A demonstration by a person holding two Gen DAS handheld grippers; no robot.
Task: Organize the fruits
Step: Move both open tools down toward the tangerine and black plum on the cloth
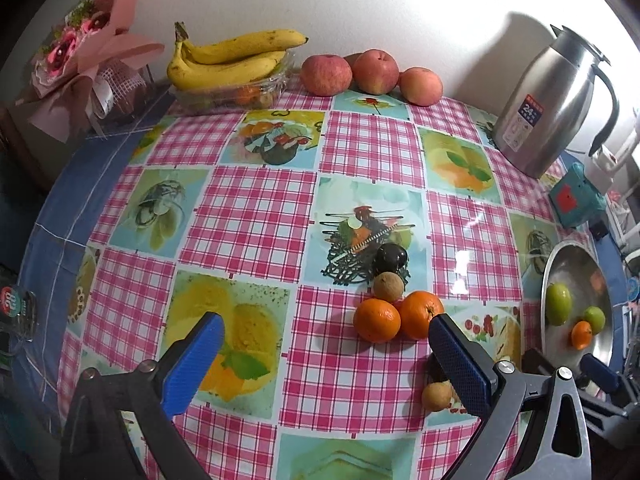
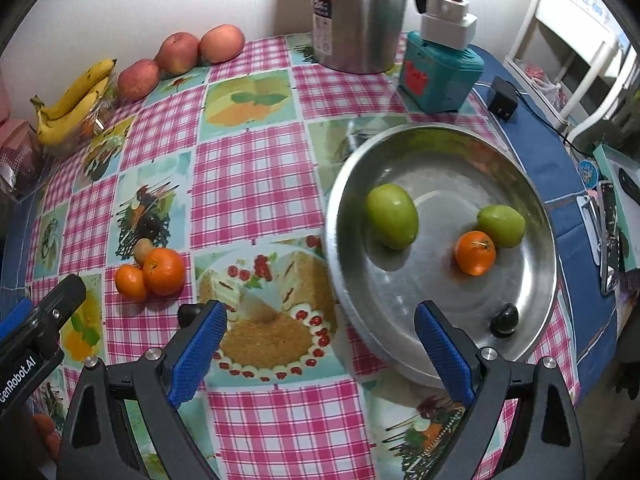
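- A round table with a pink-check, fruit-print tablecloth (image 1: pixel 256 216) stands against a pale wall; a white chair and clutter lie off its right edge.
- Done so far, as I judge it: the metal dish (image 2: pixel 532 288) on the right side of the table holds two green fruits (image 2: pixel 393 216), one small orange (image 2: pixel 475 253) touching the right-hand green one, and a small dark fruit (image 2: pixel 505 319) near its near rim.
- Left to do, by my reading: two oranges (image 1: pixel 377 320) touching each other mid-table, a brown round fruit (image 1: pixel 388 287) just behind them, and a dark round fruit (image 1: pixel 391 258) touching that one; a small tan fruit (image 1: pixel 437 396) sits nearer, beside the left gripper's right finger.
- At the far edge, bananas (image 1: pixel 228 58) rest on a clear tray, with three apples (image 1: pixel 326 74) beside them; whether these belong to the task I cannot tell.
- The left gripper (image 1: pixel 326 354) hovers spread wide and empty, near the two oranges.
- The right gripper (image 2: pixel 320 344) is also spread wide with nothing in it, poised over the dish's near-left rim.
- Around: a steel jug (image 1: pixel 552 104) far right, a teal box (image 2: pixel 438 76) beside it, and a wrapped bouquet (image 1: pixel 80 40) far left. None sits between the loose fruit and the dish; the path looks free.
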